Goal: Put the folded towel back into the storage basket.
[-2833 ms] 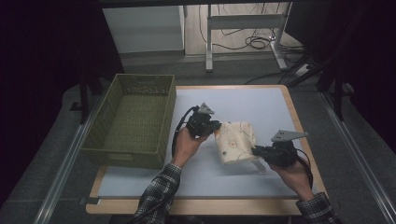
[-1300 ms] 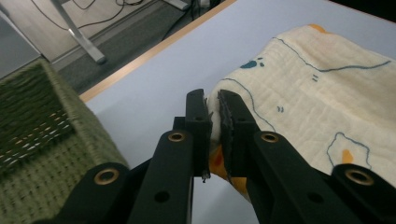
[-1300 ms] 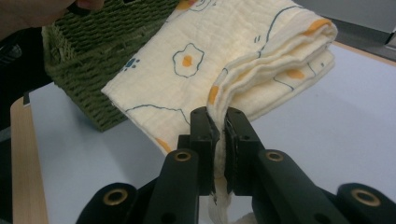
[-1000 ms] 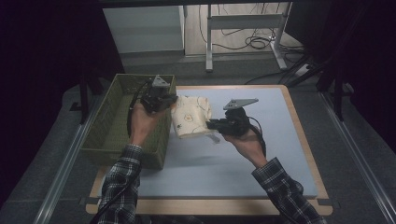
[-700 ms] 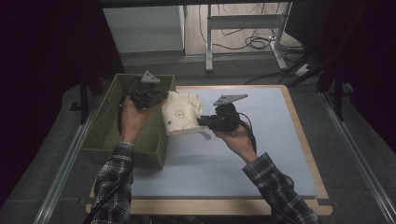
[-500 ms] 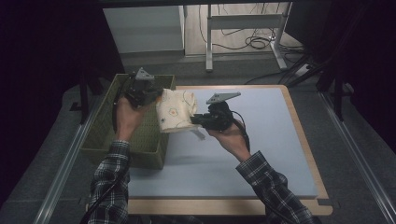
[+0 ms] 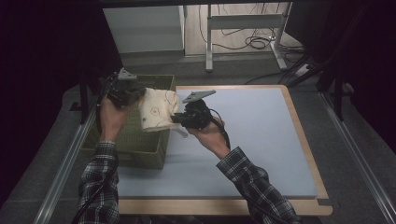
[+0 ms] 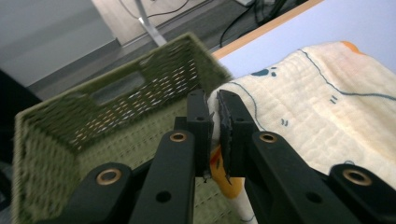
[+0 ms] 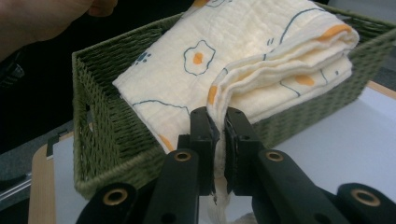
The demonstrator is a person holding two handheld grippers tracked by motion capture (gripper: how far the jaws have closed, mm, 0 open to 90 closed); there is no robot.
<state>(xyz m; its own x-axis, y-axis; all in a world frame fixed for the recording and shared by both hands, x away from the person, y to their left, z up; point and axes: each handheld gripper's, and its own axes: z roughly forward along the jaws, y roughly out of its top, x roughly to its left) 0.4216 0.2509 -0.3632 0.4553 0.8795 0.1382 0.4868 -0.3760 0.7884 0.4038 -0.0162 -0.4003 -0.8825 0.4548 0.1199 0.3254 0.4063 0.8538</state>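
A folded cream cloth (image 7: 156, 114) with egg and paw prints hangs between both grippers, partly over the right wall of the green woven basket (image 7: 140, 144). My left gripper (image 7: 133, 98) is shut on the cloth's left edge above the basket. In the left gripper view the jaws pinch the cloth (image 8: 322, 121) with the basket (image 8: 93, 121) behind. My right gripper (image 7: 180, 119) is shut on the cloth's right edge, just outside the basket. The right gripper view has the cloth (image 9: 243, 60) draped across the basket (image 9: 121, 135), with the jaws closed on a fold.
The blue mat (image 7: 261, 135) covers the wooden table (image 7: 308, 135) to the right of the basket. Metal rails (image 7: 65, 154) run along both sides. Desk legs and cables (image 7: 247, 39) lie on the floor beyond.
Both grippers have carried the cloth from the middle of the mat leftward, and it now hangs over the basket's right wall.
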